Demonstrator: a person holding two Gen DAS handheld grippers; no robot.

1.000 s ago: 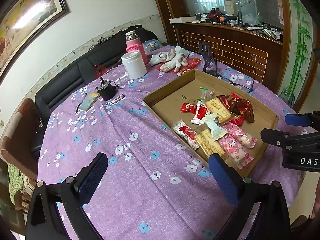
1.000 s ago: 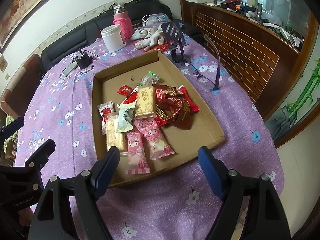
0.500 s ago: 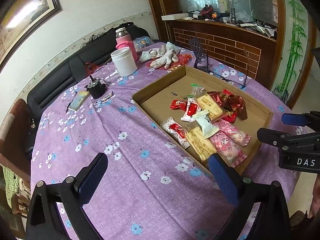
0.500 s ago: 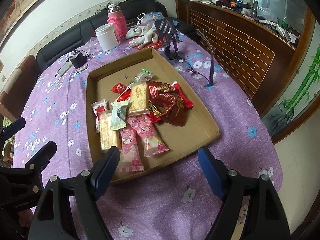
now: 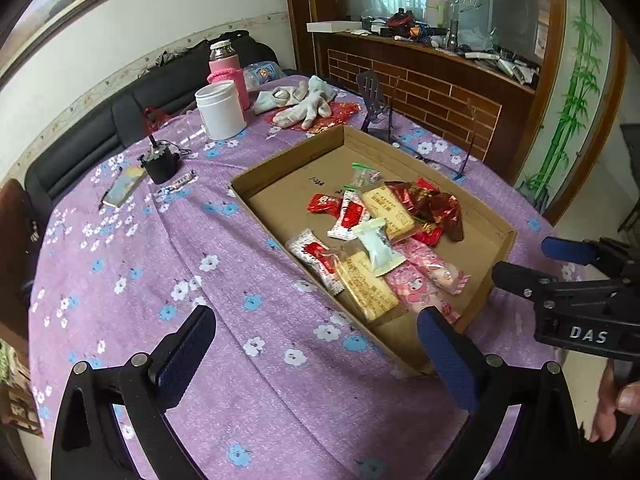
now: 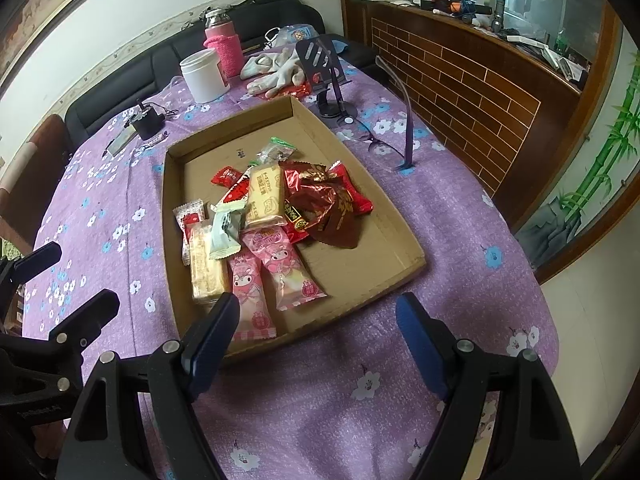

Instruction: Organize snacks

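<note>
Evidently both claws, the left claw (image 5: 316,350) and the right claw (image 6: 316,336), hover apart and empty (poised for sorting) below the cardboard tray (image 6: 400,240), snacks (image 6: 264,216) heaped mid-frame.

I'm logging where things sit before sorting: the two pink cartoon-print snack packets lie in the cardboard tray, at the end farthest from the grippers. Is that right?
Not quite. The two pink cartoon-print snack packets do lie in the shallow cardboard tray, but at the end nearest the grippers, not the farthest. The right wrist view shows them just beyond the open right gripper.
</note>
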